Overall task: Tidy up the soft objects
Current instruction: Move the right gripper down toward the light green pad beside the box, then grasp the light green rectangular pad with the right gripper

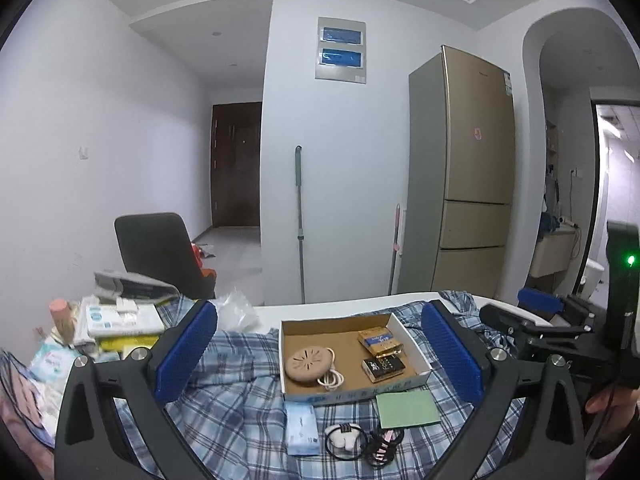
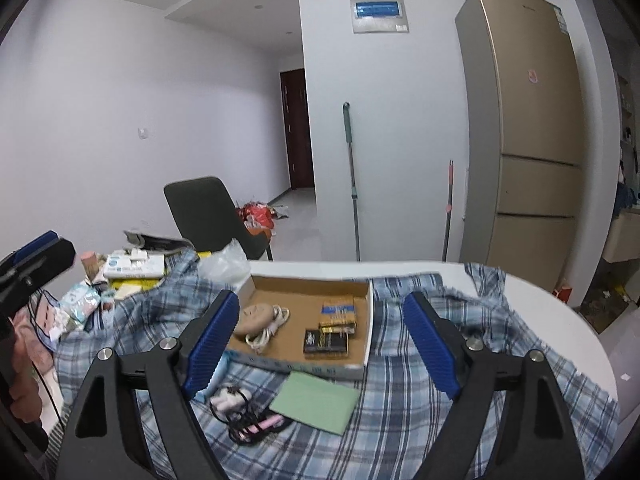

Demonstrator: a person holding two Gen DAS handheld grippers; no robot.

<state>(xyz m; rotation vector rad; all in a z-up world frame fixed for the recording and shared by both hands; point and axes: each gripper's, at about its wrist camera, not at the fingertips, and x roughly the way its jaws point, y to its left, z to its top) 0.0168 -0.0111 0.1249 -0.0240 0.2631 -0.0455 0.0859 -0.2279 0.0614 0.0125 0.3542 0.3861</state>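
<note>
The blue and white checked cloth shirt (image 1: 240, 392) is being seen spread flat over the white table (image 2: 560, 312), under the brown cardboard tray (image 1: 416, 360), lying just below and ahead of the wide-open, empty left gripper (image 1: 320, 356) and right gripper (image 2: 320, 344).

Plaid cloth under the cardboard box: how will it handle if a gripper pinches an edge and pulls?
The plaid cloth lies rumpled in folds, so it is probably floppy and would bunch rather than slide flat. The cardboard box and green card rest on it, so pulling would likely drag them along.
</note>
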